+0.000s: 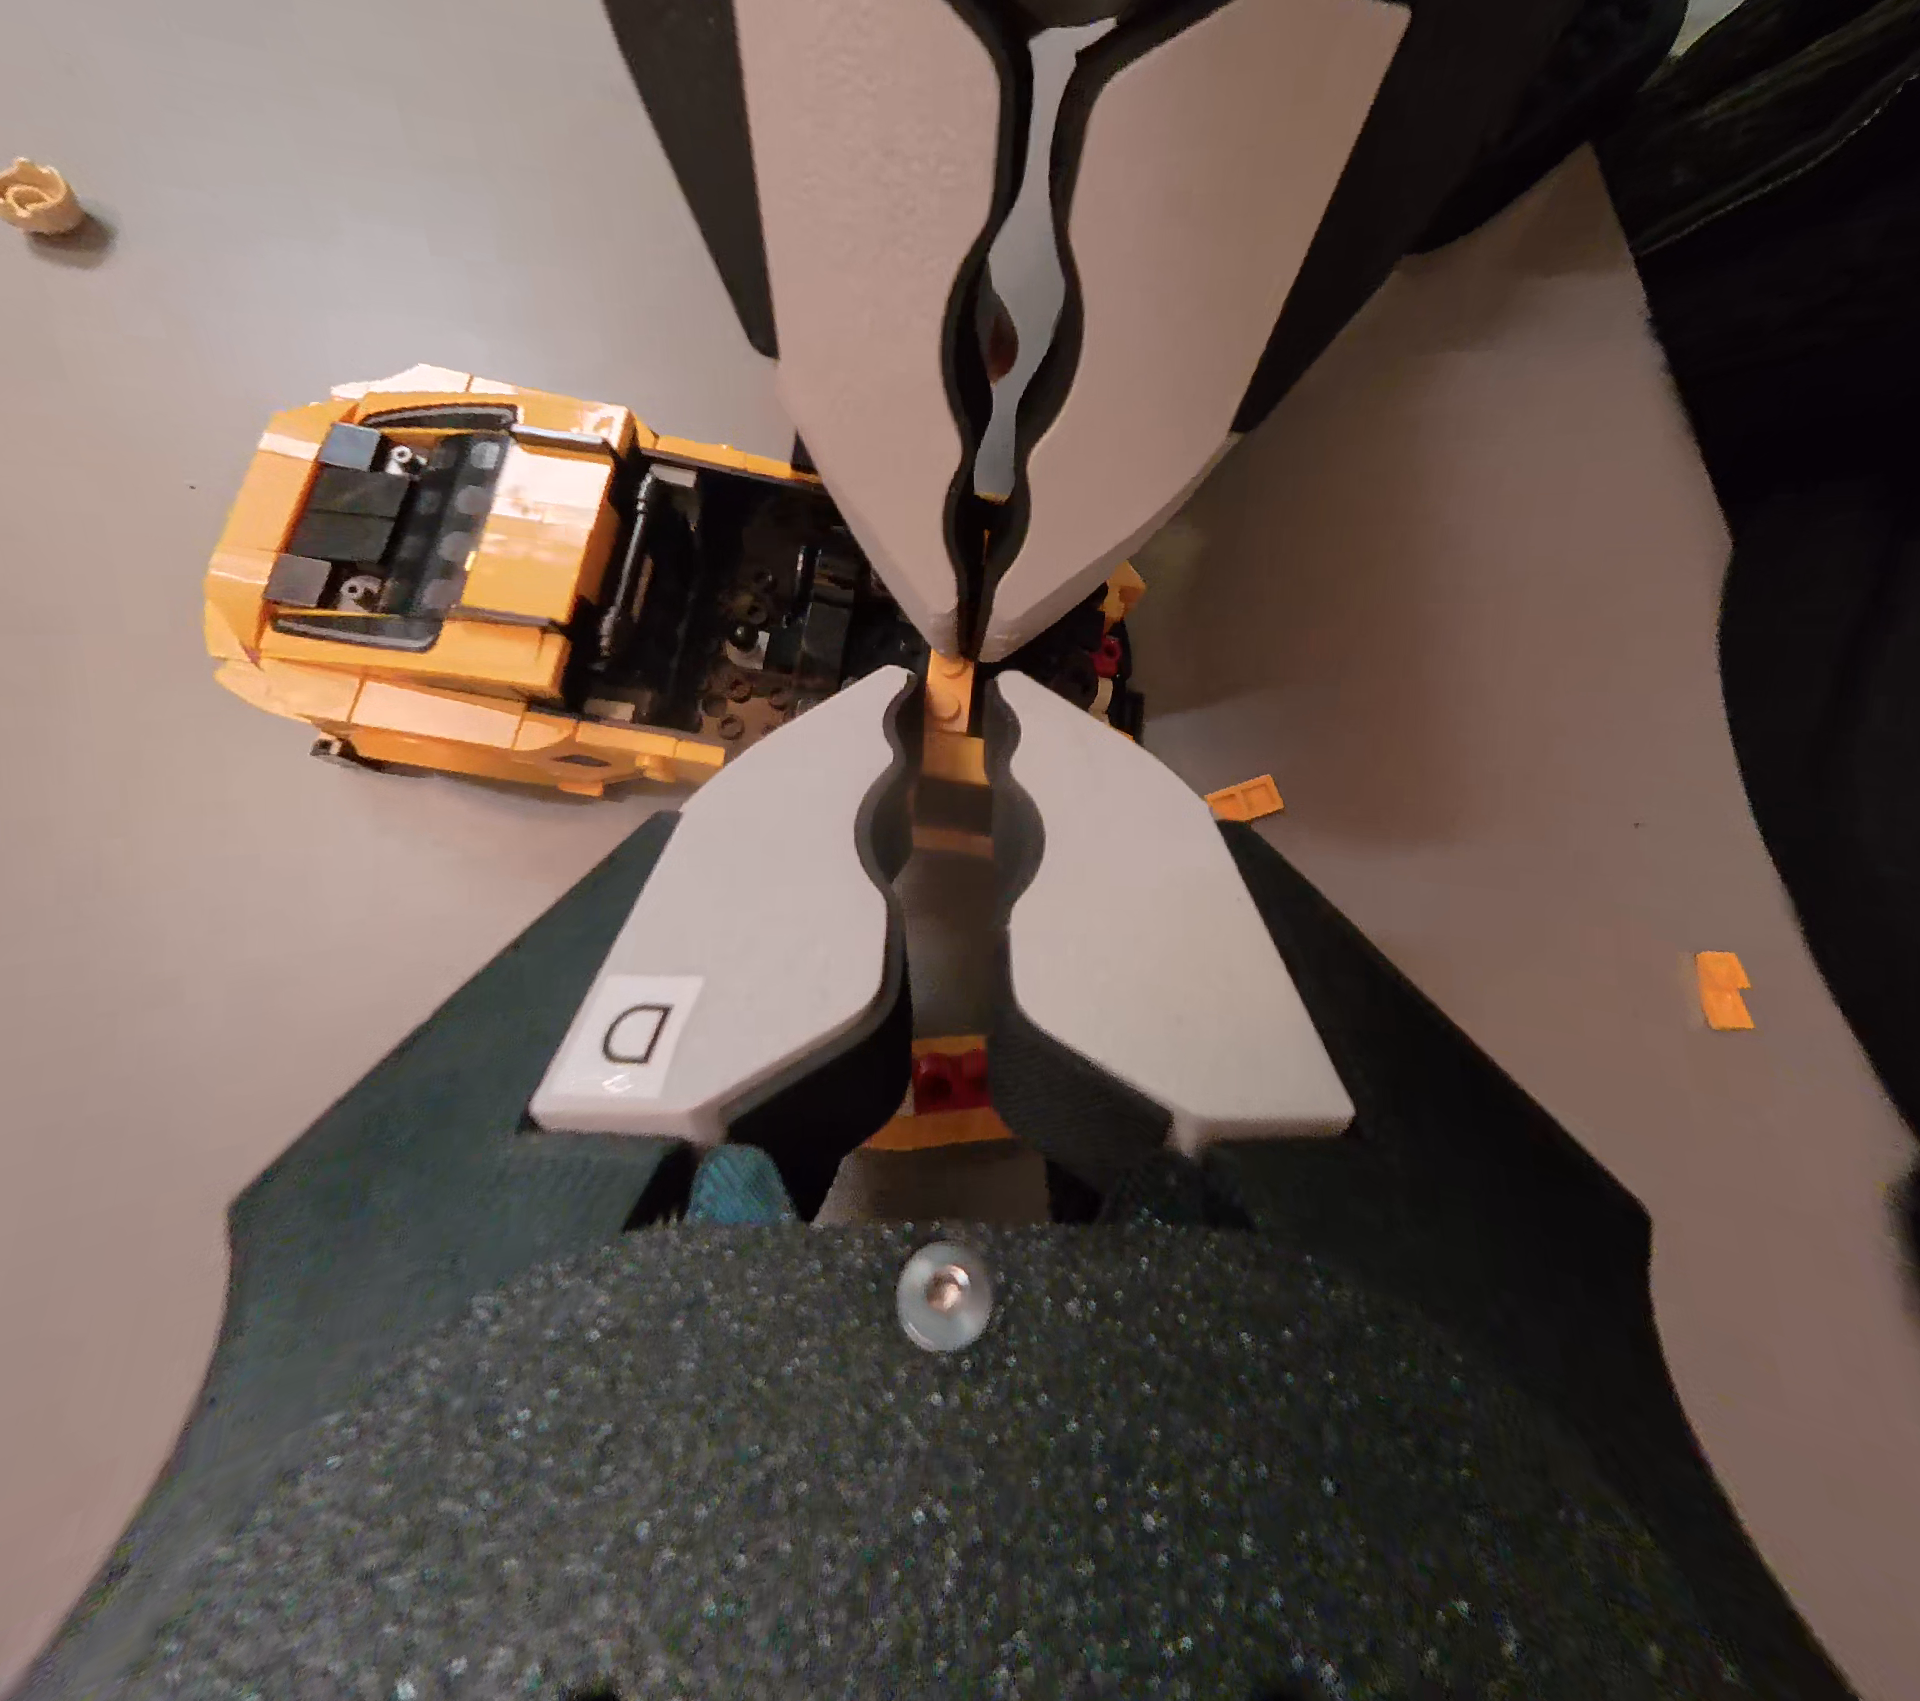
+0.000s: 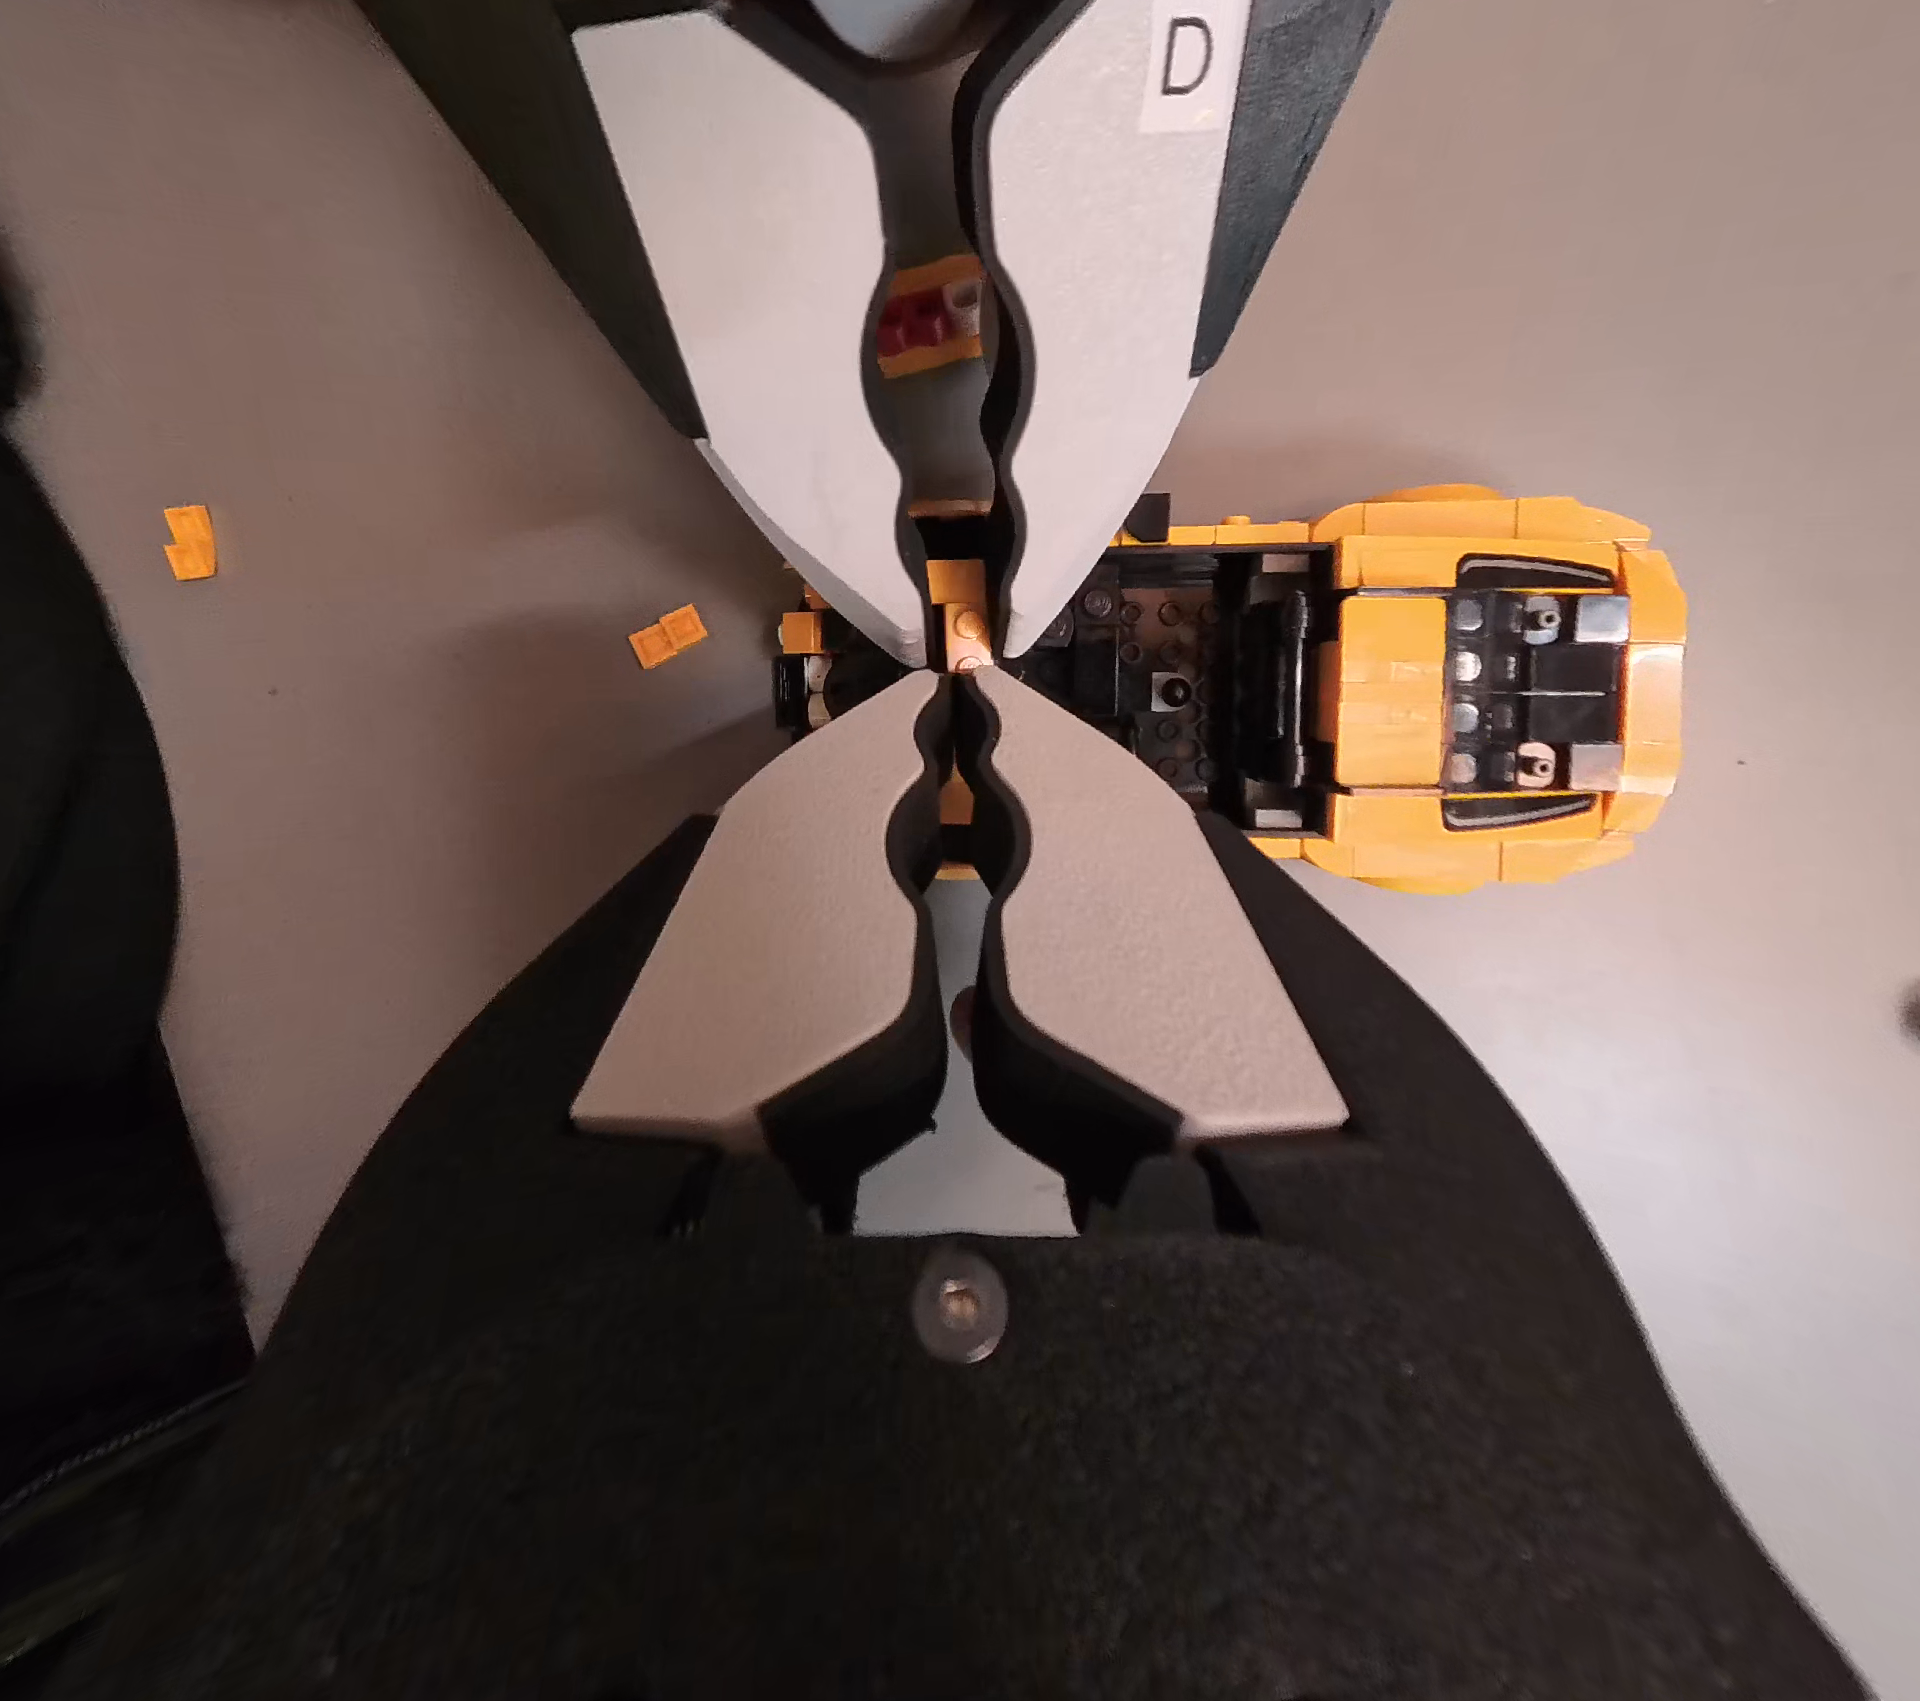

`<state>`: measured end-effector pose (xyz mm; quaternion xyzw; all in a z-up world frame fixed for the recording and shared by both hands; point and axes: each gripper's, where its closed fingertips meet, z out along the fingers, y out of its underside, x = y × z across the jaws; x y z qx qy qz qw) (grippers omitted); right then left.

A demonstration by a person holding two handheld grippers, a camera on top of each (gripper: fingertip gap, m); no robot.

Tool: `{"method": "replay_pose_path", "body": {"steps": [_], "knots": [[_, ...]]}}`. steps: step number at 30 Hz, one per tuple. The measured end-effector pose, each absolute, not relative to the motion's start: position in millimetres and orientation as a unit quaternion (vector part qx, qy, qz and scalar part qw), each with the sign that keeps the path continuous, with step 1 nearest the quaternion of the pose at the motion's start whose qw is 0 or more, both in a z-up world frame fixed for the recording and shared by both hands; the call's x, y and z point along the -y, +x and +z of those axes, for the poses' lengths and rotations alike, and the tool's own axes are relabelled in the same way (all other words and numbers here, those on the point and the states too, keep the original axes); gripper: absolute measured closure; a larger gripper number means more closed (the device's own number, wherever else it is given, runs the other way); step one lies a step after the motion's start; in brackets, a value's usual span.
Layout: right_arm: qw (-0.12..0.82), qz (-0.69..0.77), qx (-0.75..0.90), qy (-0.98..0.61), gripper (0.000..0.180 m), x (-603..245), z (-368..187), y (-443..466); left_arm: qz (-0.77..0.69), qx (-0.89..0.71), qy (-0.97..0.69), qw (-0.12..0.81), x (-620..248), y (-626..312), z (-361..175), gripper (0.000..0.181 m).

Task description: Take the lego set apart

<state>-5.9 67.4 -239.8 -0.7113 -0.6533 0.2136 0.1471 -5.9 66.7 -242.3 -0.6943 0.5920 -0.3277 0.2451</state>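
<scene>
Tongs (image 1: pixel 948 695) (image 2: pixel 961 695) meet tip-to-tip | car (image 1: pixel 436 571) front hidden | grip unclear

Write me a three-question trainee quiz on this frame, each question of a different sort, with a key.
1. True or false: a roof covers the cabin of the car.
2. What do the left claw and right claw pinch between them, tip to tip?
A. the car's body
B. a small orange sub-assembly
C. nothing
3. In the left wrist view, what colour is the lone piece lying on the table at the far left edge?

Key: 1 false, the studded black floor is exposed; 2 B; 3 tan.
</scene>
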Motion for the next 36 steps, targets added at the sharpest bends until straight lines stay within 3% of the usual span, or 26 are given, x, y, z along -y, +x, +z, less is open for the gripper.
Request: {"method": "replay_pose_path", "body": {"steps": [21,25,27,32,36], "knots": [[0.173,0.196,0.664,-0.701,0.180,-71.9,-233.1,-9.2,-0.306,-0.611,-0.683,0.256,-65.3,-8.6,-244.1,0.172],[0.148,0.206,0.662,-0.705,0.175,-68.2,-233.5,-4.3,-0.296,-0.620,-0.678,0.261,-65.0,-8.5,-244.0,0.172],[0.132,0.214,0.661,-0.707,0.161,-65.9,-236.7,-3.8,-0.284,-0.628,-0.675,0.265,-65.1,-8.6,-244.2,0.172],[0.128,0.209,0.673,-0.697,0.176,-66.1,-239.3,-6.1,-0.273,-0.634,-0.671,0.270,-64.8,-8.8,-244.3,0.172],[0.123,0.208,0.672,-0.700,0.176,-65.2,-240.2,-5.5,-0.271,-0.636,-0.670,0.271,-64.3,-8.7,-244.3,0.172]]}}
